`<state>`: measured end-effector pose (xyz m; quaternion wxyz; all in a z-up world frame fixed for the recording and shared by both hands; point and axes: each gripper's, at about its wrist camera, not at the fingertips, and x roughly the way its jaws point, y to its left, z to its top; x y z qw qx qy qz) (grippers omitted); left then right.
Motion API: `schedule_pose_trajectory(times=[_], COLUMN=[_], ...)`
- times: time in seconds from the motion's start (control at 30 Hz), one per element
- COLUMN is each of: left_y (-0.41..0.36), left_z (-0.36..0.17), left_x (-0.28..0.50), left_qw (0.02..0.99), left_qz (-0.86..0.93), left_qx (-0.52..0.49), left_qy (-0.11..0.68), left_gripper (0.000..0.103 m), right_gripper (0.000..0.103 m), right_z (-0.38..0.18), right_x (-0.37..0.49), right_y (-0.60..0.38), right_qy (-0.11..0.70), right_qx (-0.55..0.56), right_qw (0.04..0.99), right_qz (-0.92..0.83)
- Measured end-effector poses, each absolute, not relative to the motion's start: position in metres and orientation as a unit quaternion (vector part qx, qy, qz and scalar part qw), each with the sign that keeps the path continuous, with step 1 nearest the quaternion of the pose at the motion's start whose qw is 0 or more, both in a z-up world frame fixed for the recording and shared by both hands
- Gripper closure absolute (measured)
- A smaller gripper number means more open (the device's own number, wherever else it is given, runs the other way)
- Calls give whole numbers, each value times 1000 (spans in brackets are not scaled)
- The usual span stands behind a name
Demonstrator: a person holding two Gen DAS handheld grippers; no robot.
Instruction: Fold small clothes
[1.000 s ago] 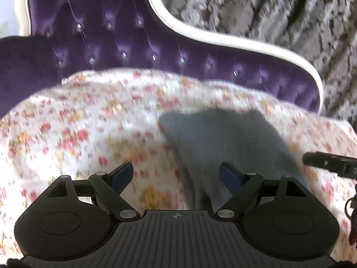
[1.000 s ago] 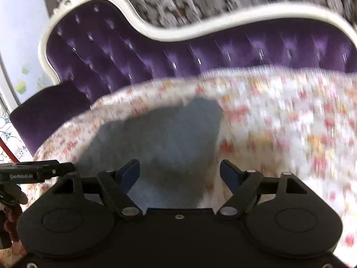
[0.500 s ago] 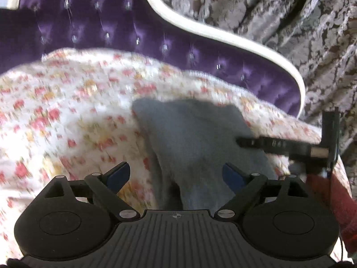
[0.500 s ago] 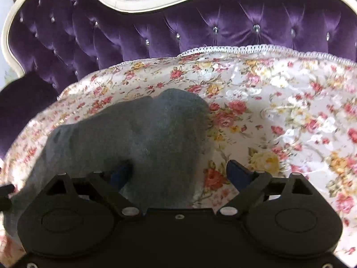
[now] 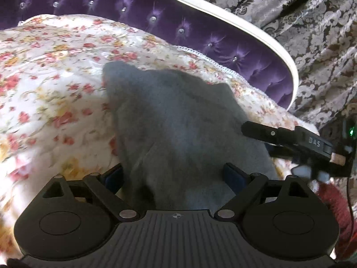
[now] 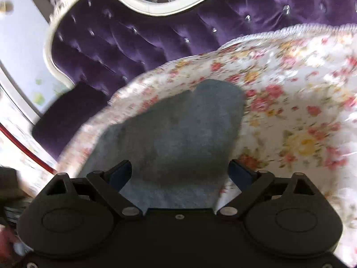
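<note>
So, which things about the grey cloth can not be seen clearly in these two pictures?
- Grey cloth, near edge: hidden behind the left gripper body in the left wrist view.
- Same edge in the right wrist view: covered by the right gripper body.
- Garment type, folds: too blurred.
- Floral cover: pattern smeared by motion.

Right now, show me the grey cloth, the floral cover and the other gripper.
grey cloth (image 5: 178, 120), left wrist view, its middle.
floral cover (image 6: 301, 116), right wrist view, bare part.
right gripper (image 5: 279, 136), left wrist view, its finger.
</note>
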<state>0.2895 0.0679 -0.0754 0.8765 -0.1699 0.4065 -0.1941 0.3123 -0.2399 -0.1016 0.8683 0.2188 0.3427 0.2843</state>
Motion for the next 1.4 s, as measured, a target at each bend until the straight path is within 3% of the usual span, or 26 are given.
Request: schedule_pose_trajectory(times=[0.3, 0.33, 0.37, 0.4, 0.43, 0.47, 0.77, 1.13, 1.33, 1.4], left_y=[61, 61, 61, 63, 65, 68, 68, 38, 42, 53], left_z=[-82, -82, -82, -83, -84, -85, -58, -39, -67, -73], left_x=[309, 309, 309, 308, 307, 307, 271, 139, 92, 84], left_qw=[862, 860, 858, 855, 853, 850, 825, 803, 839, 856], left_qz=[-227, -231, -233, -231, -230, -233, -269, -335, -276, -256], left_qx=[-214, -218, -222, -226, -233, -243, -270, -240, -157, -151], left_qy=[398, 399, 401, 405, 407, 406, 417, 430, 441, 424], left_gripper=[12, 20, 41, 54, 68, 71, 72, 71, 58, 48], right_gripper=[8, 8, 10, 16, 35, 53, 57, 58, 53, 50], right_z=[-111, -110, -109, -109, -109, -109, -77, -61, -87, -97], right_x=[334, 335, 335, 335, 334, 332, 270, 124, 82, 76], right_y=[-242, -240, -238, -237, -236, -235, -248, -276, -284, -286], right_qy=[338, 340, 342, 345, 352, 359, 351, 355, 366, 359], right_qx=[293, 291, 287, 282, 275, 266, 264, 269, 191, 186], right_qw=[833, 833, 833, 834, 835, 839, 854, 855, 891, 899], right_qz=[326, 327, 326, 326, 320, 311, 279, 266, 187, 166])
